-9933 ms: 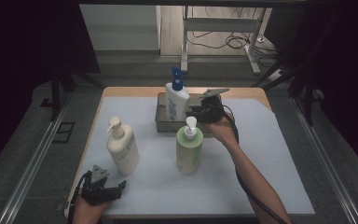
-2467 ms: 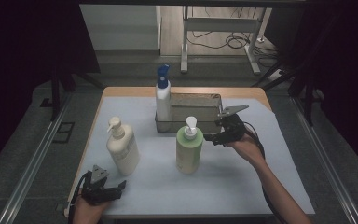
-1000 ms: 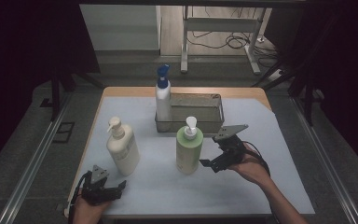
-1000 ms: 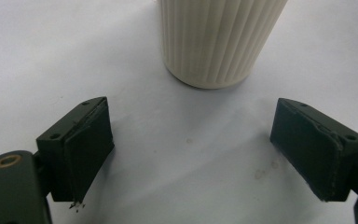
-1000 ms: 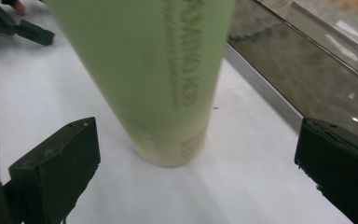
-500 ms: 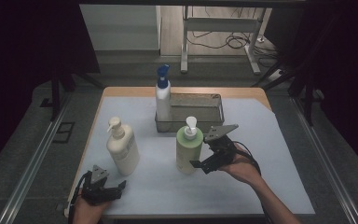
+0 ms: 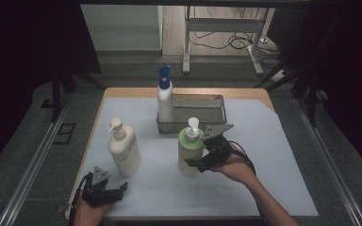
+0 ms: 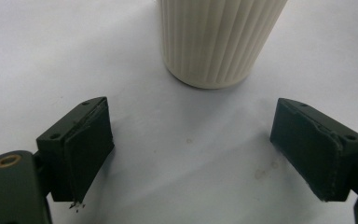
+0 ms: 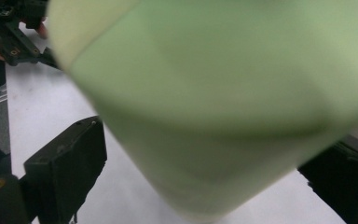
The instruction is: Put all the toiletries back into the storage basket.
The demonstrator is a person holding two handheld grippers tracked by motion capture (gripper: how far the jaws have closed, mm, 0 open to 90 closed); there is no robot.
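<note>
A green pump bottle (image 7: 191, 150) (image 9: 214, 116) stands upright at the middle of the white-covered table. My right gripper (image 7: 195, 162) (image 9: 209, 163) reaches in from the bottle's right, one jaw on each side of the lower body. The jaws have just been closing, but a strip of table still shows between the left pad (image 9: 74, 158) and the bottle. My left gripper (image 7: 118, 190) (image 8: 205, 158) rests open near the front left edge, nothing between its pads. A ribbed cream pump bottle (image 7: 122, 148) (image 8: 219, 42) stands just beyond it.
A white bottle with a blue spray cap (image 7: 164, 99) stands in the left end of a metal tray (image 7: 202, 96) behind the green bottle. The white sheet (image 7: 273, 160) stretches right to the table edge. Dark floor and metal rails surround the table.
My right gripper has moved left from beside the green bottle until its jaws sit around the bottle's body. The left gripper and the bottles have kept still.
</note>
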